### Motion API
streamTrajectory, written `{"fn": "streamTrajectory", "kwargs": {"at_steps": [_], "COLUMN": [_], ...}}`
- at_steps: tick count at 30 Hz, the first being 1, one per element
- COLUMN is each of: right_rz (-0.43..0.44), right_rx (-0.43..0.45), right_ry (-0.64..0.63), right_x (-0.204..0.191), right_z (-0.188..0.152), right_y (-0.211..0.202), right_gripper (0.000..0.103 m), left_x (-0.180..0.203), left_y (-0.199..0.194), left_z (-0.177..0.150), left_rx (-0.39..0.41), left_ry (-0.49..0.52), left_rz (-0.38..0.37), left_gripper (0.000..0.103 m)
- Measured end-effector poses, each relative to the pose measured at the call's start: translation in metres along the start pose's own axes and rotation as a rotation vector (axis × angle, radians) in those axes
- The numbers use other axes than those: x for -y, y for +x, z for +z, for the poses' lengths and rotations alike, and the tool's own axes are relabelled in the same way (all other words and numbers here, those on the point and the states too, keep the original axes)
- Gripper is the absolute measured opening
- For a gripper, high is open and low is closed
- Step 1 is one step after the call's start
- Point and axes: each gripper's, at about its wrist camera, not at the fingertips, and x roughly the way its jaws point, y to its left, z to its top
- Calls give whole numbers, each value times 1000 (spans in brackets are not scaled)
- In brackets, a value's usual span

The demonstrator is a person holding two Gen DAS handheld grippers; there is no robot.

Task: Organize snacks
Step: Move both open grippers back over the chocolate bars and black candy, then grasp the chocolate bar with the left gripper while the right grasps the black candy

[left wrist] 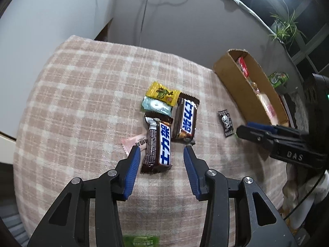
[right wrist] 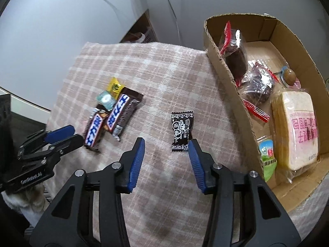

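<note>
A cardboard box [right wrist: 226,65] is set at one edge of a pink checked cloth [left wrist: 82,94], and every place here is given relative to it. Inside the box, a wrapped bread slice [right wrist: 296,131], dark cakes in clear wrappers [right wrist: 236,57] and a green packet [right wrist: 267,154] are seen. Just beside the box's long wall, a black candy [right wrist: 181,131] lies flat on the cloth. The right gripper [right wrist: 166,142] is held over that candy with its jaws spread apart and nothing between them; the candy is at the tip of one finger. Well apart from the box, two chocolate bars [left wrist: 160,144] are laid side by side, with a yellow candy [left wrist: 162,92] and a pale blue candy [left wrist: 156,106] touching at their far ends and a pink packet [left wrist: 133,142] partly hidden beneath the nearer bar. The left gripper [left wrist: 162,150] is held there, released, with the nearer bar's end lying between its fingers but not clasped.
</note>
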Motion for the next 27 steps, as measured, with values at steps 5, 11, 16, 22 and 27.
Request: {"fn": "streamTrajectory", "kwargs": {"at_steps": [5,11,16,22,27], "right_rz": [-40,-92,-130,-147,-117], "right_rx": [-30,-44,-55,-46,-40], "right_ry": [-6,-30,-42,-67,-55], "right_x": [-5,-10,-8,-9,-7], "right_z": [8,16,18,19,25], "right_y": [18,31,41,41,43], "right_gripper": [44,44,44,28,27], "left_x": [-1,2,4,3,7], "left_y": [9,22,31,34,35], "left_z": [0,1,0,1,2], "left_rx": [-15,-34,-45,-35,-23], "left_ry": [8,51,77,91,93], "left_rz": [10,42,71,94,92], "left_gripper": [42,42,41,30,28]}}
